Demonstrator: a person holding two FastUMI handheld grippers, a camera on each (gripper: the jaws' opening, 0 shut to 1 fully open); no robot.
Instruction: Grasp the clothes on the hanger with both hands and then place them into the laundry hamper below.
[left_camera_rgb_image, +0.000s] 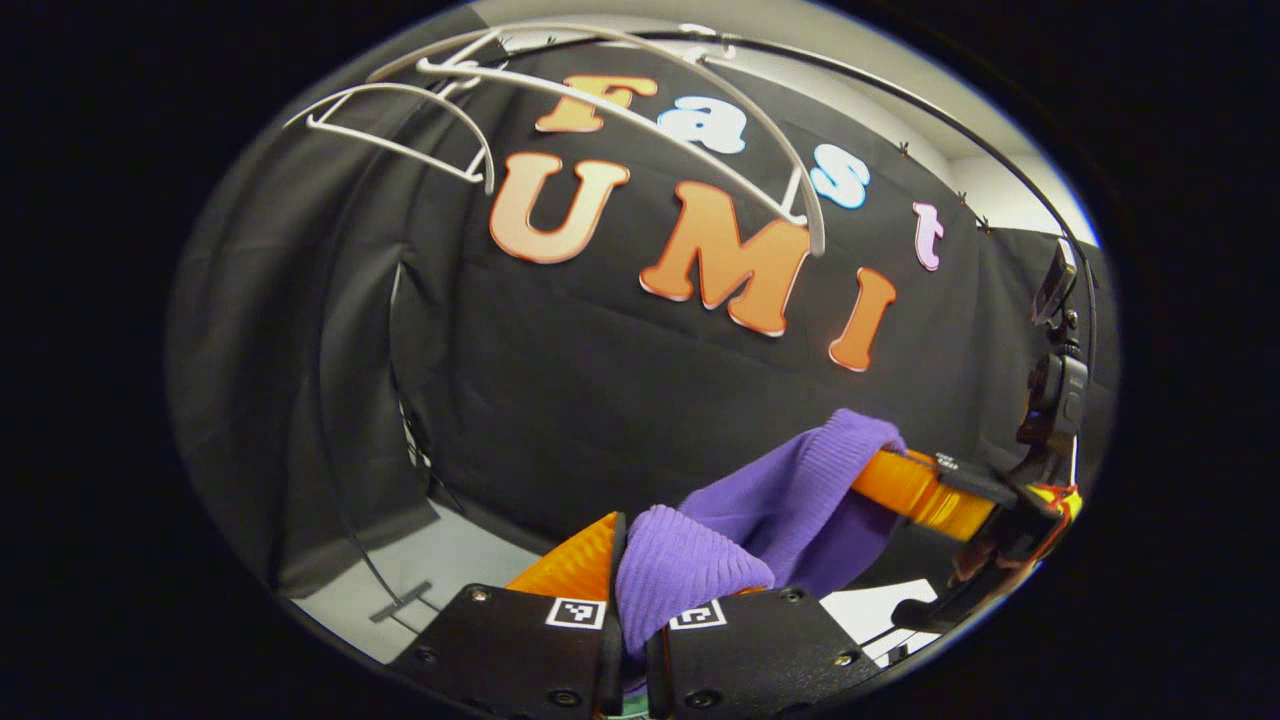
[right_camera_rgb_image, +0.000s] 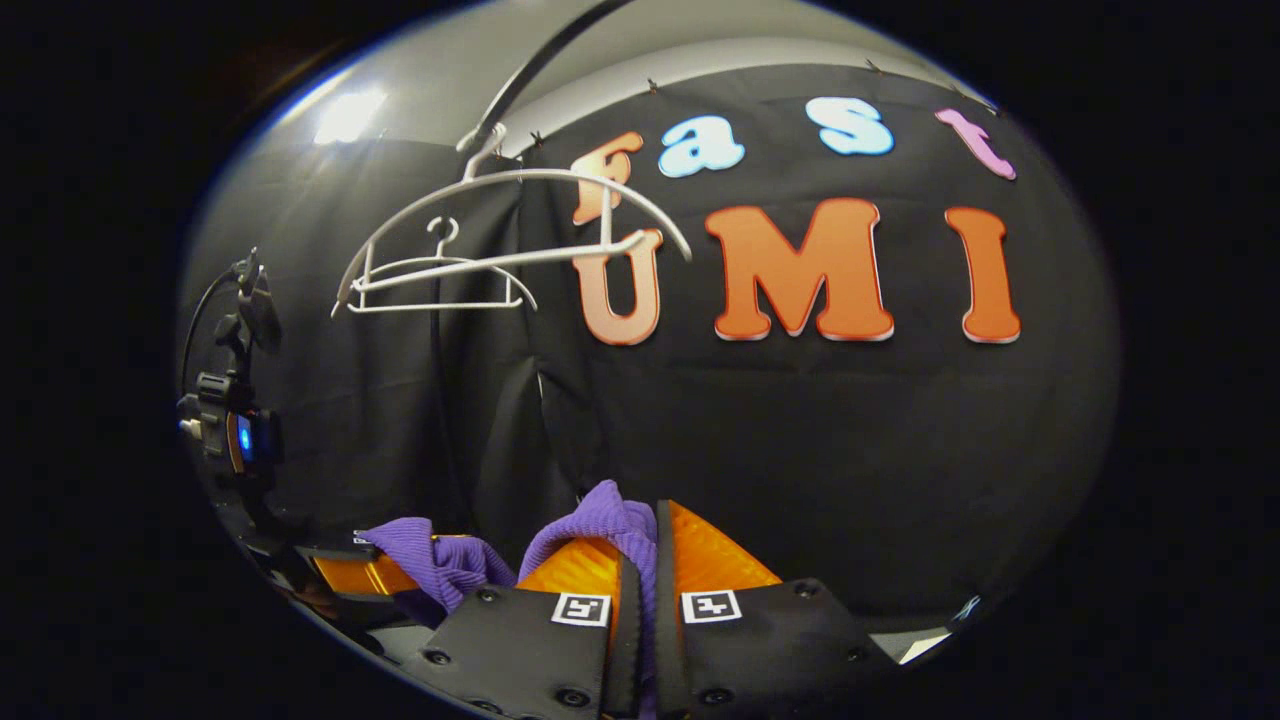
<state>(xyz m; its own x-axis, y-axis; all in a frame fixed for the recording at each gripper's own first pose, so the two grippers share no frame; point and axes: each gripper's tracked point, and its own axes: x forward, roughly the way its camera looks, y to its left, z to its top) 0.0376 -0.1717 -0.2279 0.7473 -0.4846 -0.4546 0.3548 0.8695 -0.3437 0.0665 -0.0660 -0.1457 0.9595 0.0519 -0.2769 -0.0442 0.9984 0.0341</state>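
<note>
Two grippers, left gripper (left_camera_rgb_image: 630, 600) and right gripper (right_camera_rgb_image: 640, 590), have fingers clamped on the purple garment (left_camera_rgb_image: 770, 500), clear of the bare hangers (left_camera_rgb_image: 620, 110); next we lower it into the hamper.

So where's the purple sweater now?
The purple sweater is off the white hangers, stretched between the two tools: pinched in the left tool and the right tool, below the hangers.

My purple ribbed knit garment (left_camera_rgb_image: 770, 500) is off its hanger, bunched and stretched between my two tongs, a fold pinched in each. The white plastic hangers (right_camera_rgb_image: 480, 260) hang bare on the rail above, well apart from the cloth, one slightly tilted.
</note>
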